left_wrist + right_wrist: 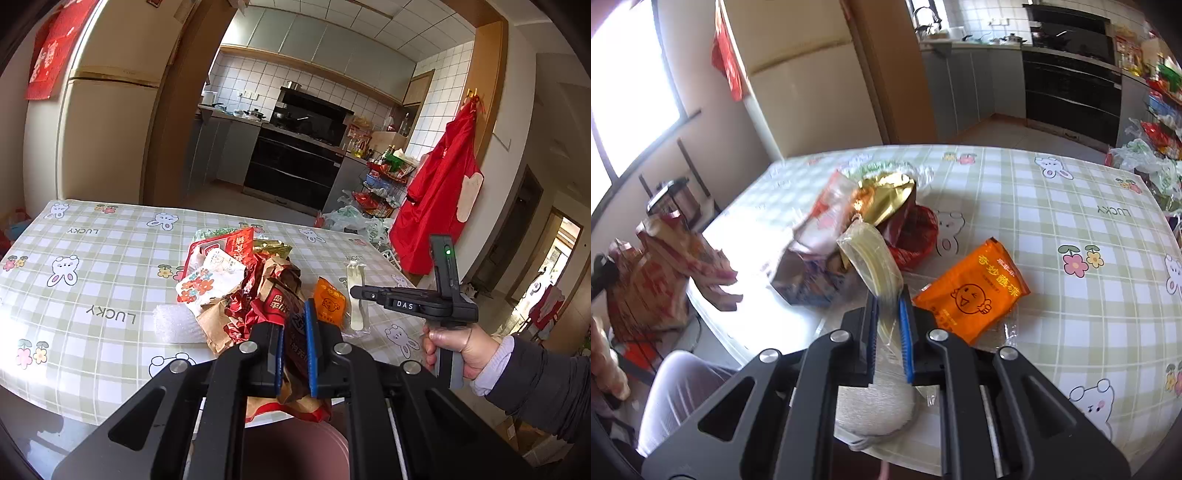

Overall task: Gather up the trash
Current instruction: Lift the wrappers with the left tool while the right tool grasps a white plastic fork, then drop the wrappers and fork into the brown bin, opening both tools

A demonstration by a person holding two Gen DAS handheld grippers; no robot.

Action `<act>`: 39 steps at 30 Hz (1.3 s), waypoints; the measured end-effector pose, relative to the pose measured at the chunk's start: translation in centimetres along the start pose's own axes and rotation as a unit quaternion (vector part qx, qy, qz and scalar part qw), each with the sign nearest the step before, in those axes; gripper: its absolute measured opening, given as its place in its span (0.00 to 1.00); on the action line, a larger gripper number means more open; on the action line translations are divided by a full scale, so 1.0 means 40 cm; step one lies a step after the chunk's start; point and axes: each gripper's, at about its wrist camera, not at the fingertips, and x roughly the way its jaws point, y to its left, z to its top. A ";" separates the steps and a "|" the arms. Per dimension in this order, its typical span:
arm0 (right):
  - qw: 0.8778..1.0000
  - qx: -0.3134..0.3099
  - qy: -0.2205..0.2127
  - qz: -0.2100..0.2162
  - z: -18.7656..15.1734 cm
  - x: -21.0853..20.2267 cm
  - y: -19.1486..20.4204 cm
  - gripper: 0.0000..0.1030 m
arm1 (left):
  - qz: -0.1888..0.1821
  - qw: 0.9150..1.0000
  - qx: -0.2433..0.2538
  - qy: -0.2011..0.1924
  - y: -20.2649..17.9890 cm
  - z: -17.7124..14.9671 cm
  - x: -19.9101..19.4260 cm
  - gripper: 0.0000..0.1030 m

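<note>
While two hand-held grippers grip — one orange packet lies loose.

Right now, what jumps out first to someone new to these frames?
The heap of crumpled wrappers mid-table on the bunny-print check tablecloth; the left tongs are shut on a brown wrapper at its near edge. Next, the bright orange sachet lying flat right of the heap, just beyond the right tongs, which pinch a clear plastic sleeve. In the background, a red apron hangs by the kitchen doorway.
</note>
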 end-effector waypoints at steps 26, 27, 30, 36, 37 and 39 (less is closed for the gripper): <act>0.988 0.034 -0.122 0.086 -0.172 -0.336 0.173 0.14 | -0.033 0.988 0.089 0.124 -0.205 -0.196 0.057 0.32; 0.988 0.032 -0.123 0.085 -0.174 -0.344 0.178 0.14 | -0.017 0.988 0.098 0.118 -0.208 -0.193 0.054 0.57; 0.988 0.024 -0.124 0.087 -0.183 -0.359 0.193 0.14 | 0.013 0.991 0.106 0.080 -0.206 -0.170 0.020 0.76; 0.990 0.009 -0.109 0.093 -0.194 -0.348 0.230 0.14 | 0.079 0.992 0.094 0.008 -0.163 -0.115 -0.056 0.95; 0.990 0.007 -0.104 0.095 -0.197 -0.342 0.237 0.14 | 0.097 0.991 0.092 -0.009 -0.154 -0.106 -0.071 0.95; 0.991 0.005 -0.093 0.100 -0.203 -0.327 0.250 0.14 | 0.130 0.987 0.088 -0.038 -0.136 -0.092 -0.100 0.95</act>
